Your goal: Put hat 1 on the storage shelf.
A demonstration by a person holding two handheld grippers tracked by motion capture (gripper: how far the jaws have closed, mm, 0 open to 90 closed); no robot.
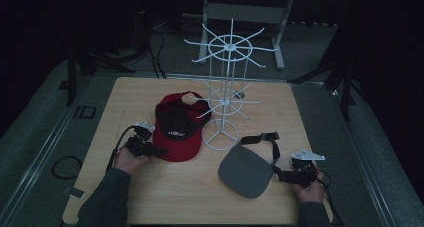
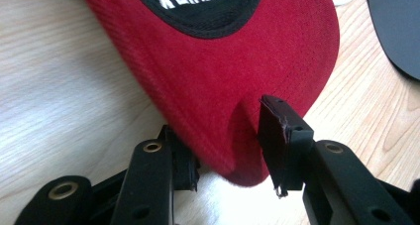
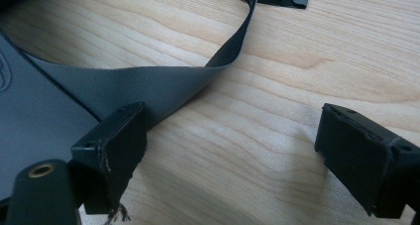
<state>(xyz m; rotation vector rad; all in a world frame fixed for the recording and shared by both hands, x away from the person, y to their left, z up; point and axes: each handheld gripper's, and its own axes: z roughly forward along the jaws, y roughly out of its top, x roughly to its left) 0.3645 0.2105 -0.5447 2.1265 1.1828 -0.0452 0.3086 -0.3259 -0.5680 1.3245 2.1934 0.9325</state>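
High view shows a white wire rack (image 1: 222, 94) standing at the far middle of the table (image 1: 150, 197), with a red cap (image 1: 177, 132) and a grey visor (image 1: 247, 172) lying flat in front of it, probably set out so each hand can take one. Just ahead of the left claw (image 1: 150, 150) lies the cap, its brim edge (image 2: 237, 155) between the jaws, which look pressed onto it: the cloth dimples beside the right jaw, so I judge the brim pinched. That thin, stiff edge is the sensible place to grip, since the crown would collapse. The right claw (image 1: 281, 175) sits beside the visor with its jaws wide apart and nothing between them but bare wood. The visor's strap (image 3: 148, 86) runs just past the left jaw, likely the part it means to close on, as the strap is narrow enough to pinch.
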